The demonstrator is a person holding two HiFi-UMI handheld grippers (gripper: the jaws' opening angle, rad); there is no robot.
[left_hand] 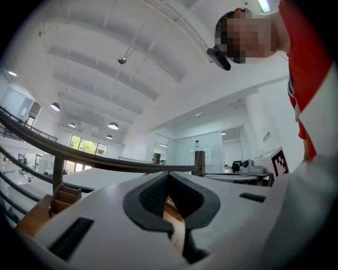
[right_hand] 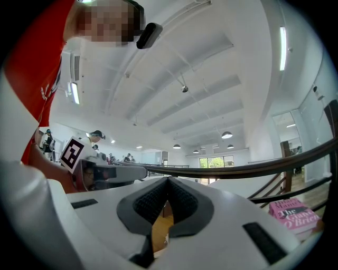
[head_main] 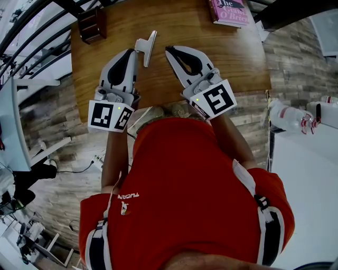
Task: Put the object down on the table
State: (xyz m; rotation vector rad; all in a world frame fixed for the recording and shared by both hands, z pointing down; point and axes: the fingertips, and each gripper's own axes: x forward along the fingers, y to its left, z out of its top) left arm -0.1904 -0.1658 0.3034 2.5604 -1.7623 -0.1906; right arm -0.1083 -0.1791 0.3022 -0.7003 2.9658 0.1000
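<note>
A light grey, flat metal piece (head_main: 147, 47) lies on the brown wooden table (head_main: 232, 58), right at the tip of my left gripper (head_main: 135, 51). I cannot tell whether they touch. In the left gripper view the left gripper (left_hand: 169, 174) has its jaws pressed together, and no object shows between or beyond them. My right gripper (head_main: 168, 50) rests over the table just right of the grey piece. Its jaws are also shut with nothing in them, as the right gripper view shows for the same gripper (right_hand: 169, 180).
A pink book (head_main: 229, 10) (right_hand: 293, 213) lies at the table's far right. A dark wooden box (head_main: 92, 23) (left_hand: 63, 198) sits at the far left corner. Dark railings run beyond the table. A white bottle (head_main: 288, 117) stands on a white surface to the right.
</note>
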